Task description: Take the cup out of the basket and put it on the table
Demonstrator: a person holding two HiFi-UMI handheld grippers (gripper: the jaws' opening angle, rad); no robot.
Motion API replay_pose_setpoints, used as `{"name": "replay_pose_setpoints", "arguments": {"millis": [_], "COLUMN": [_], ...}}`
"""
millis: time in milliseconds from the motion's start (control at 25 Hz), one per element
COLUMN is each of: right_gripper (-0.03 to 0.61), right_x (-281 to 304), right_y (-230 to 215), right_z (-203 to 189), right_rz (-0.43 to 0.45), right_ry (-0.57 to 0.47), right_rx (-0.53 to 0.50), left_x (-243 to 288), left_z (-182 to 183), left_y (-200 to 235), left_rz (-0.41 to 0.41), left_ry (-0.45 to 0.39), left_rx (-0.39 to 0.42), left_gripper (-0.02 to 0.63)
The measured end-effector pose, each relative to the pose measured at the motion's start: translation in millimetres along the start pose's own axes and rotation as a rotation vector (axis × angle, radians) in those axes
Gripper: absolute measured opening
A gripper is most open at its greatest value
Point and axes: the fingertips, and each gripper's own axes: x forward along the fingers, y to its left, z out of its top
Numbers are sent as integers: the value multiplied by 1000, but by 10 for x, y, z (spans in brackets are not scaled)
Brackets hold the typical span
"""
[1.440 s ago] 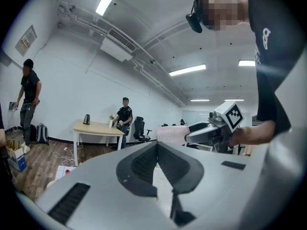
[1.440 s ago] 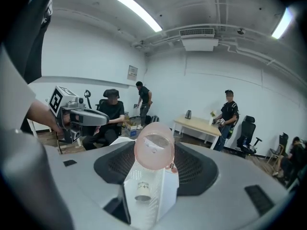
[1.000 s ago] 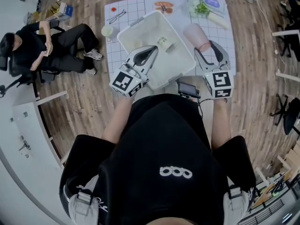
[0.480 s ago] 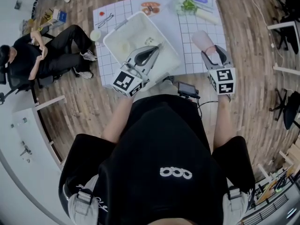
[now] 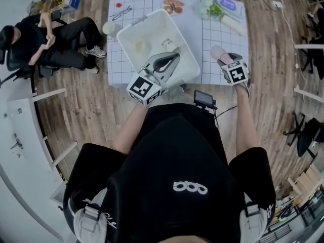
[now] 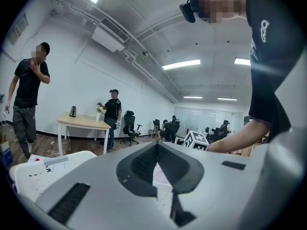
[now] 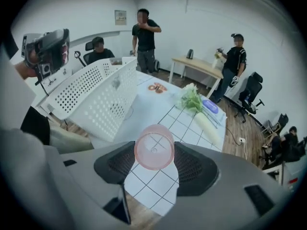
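Cup [image 7: 154, 146] is already out of the basket [image 5: 152, 32], clamped sideways in the right hand-held gripper [image 7: 154, 154] over the tabletop [image 5: 223, 32], right of the basket. Left hand-held gripper [image 6: 157, 150] has its jaws together, empty. Remaining: set the cup down, release.

A translucent pink cup [image 7: 154, 147] sits clamped between the jaws of the right gripper [image 7: 154, 153], one round end facing back along them, above the grid-marked white table [image 7: 156, 107]. It is outside the white perforated basket [image 7: 96, 97] and just to that basket's right.
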Motion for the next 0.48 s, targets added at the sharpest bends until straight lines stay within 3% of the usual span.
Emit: {"name": "replay_pose_setpoints", "arguments": {"millis": [240, 360, 400, 480], "right_gripper": [261, 261, 261, 261], "right_x": [588, 811, 854, 861], "right_y": [64, 210, 162, -160], "right_z": [-175, -59, -20, -42], "right_rz": [127, 231, 218, 86], "right_ry": [232, 250, 257, 318], "right_rx": [-37, -45, -69, -152], "left_x": [-59, -99, -108, -124], "left_z": [-75, -98, -111, -157], "left_y": [37, 102, 125, 141], "left_rz": [53, 91, 104, 125], "left_ry": [-4, -12, -15, -21], "left_rx": [-10, -11, -13, -24], "left_gripper": [6, 6, 6, 6]}}
